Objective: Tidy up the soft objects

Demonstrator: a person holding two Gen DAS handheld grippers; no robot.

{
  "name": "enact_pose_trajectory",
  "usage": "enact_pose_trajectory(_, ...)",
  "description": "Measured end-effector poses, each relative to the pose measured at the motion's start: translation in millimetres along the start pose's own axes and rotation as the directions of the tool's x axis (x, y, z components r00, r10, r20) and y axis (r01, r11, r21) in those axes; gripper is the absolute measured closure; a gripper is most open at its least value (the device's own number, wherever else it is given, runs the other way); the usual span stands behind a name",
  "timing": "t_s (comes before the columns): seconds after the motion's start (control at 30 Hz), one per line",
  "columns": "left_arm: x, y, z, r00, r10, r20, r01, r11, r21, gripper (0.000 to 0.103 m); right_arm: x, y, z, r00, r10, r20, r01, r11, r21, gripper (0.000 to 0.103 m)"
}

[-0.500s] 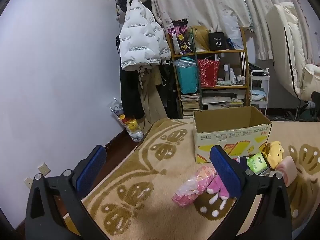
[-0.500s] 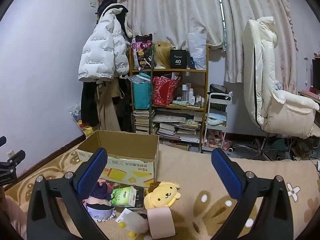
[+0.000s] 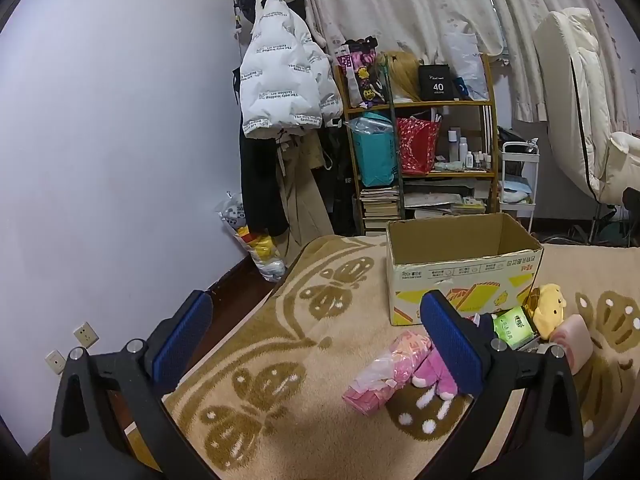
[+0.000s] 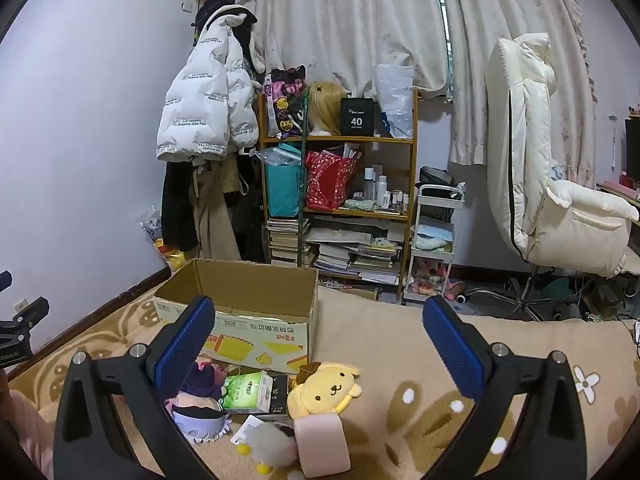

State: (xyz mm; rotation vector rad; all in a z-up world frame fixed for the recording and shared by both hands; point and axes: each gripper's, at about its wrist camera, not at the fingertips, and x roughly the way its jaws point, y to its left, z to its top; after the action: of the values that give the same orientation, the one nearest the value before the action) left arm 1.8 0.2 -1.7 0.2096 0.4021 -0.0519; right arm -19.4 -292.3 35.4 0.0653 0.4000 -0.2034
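Hovering above the patterned blanket (image 3: 248, 344), both tools stand wide with nothing between them, left tool (image 3: 316, 340) and right tool (image 4: 320, 340), and the open cardboard box (image 4: 256, 304) looks empty. Soft things lie bunched just in front of it: yellow plush dog (image 4: 326, 390), purple plush (image 4: 202, 416), pink bundle (image 3: 384, 376), green tissue pack (image 4: 248, 392). Risk: crowding could make 1 closure catch 2 items, and the light box could slide if bumped.

One cardboard box (image 4: 240, 312), one yellow dog plush (image 4: 324, 390), one tissue pack (image 4: 248, 394).
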Motion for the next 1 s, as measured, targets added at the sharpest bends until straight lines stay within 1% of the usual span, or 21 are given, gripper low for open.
enact_pose_trajectory(0.5, -7.0, 6.5, 5.2, 1.000, 0.001, 0.007, 0.000, 1.000, -0.010, 0.000, 0.3, 0.3, -0.4, 1.000, 0.000, -0.003, 0.000, 1.000, -0.001, 0.000)
enact_pose_trajectory(0.57, -6.6, 1.7, 3.0, 1.000, 0.003, 0.009, -0.003, 1.000, -0.013, 0.000, 0.4, 0.3, -0.5, 1.000, 0.000, -0.002, 0.000, 1.000, -0.002, 0.000)
enact_pose_trajectory(1.0, -4.6, 3.3, 3.0, 1.000, 0.003, 0.001, -0.003, 1.000, -0.027, 0.000, 1.2, 0.7, -0.9, 1.000, 0.000, -0.004, 0.000, 1.000, -0.002, 0.000)
